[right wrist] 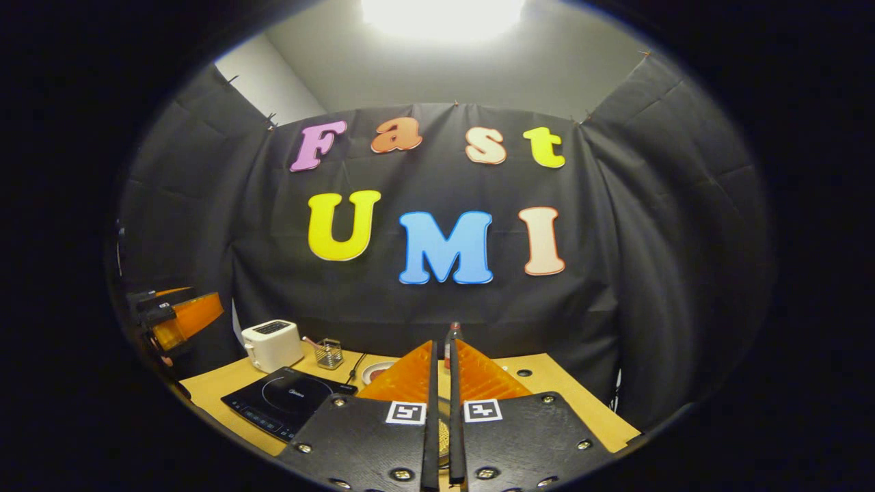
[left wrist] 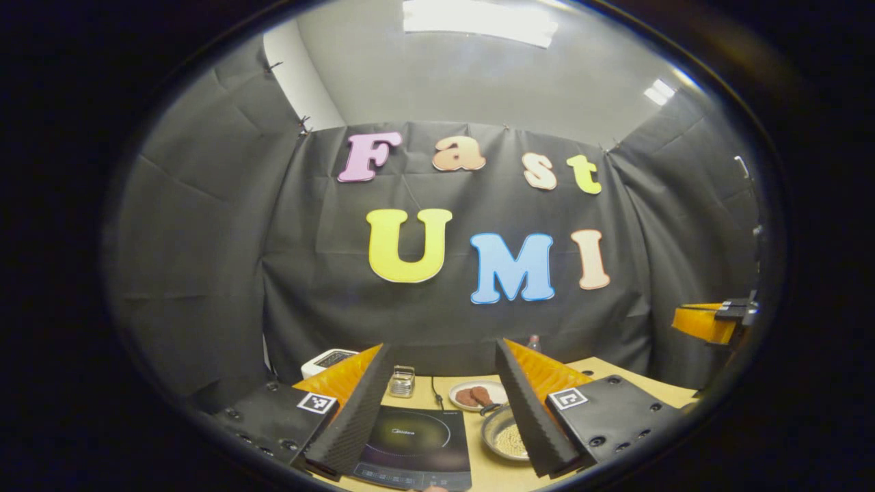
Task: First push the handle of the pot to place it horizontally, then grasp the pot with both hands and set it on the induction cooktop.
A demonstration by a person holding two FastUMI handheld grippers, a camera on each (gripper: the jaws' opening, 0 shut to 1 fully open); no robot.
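Observation:
In the left gripper view a metal pot (left wrist: 504,437) with pale grains inside sits on the wooden table (left wrist: 618,372), just right of the black induction cooktop (left wrist: 417,437). Its dark handle (left wrist: 489,409) points away, toward a plate. My left gripper (left wrist: 444,345) is open, held above the table's near edge, and one finger covers the pot's right side. In the right gripper view my right gripper (right wrist: 444,345) is shut with nothing held. A sliver of the pot (right wrist: 443,437) shows through the slit between its fingers. The cooktop (right wrist: 287,400) lies to its left.
A white plate (left wrist: 478,395) with brown pieces lies behind the pot. A small wire basket (left wrist: 402,381), a white toaster (right wrist: 272,344) and a bottle (right wrist: 452,335) stand along the back. The other gripper (left wrist: 711,321) hovers at the right; in the right gripper view the left one (right wrist: 174,318) hovers left.

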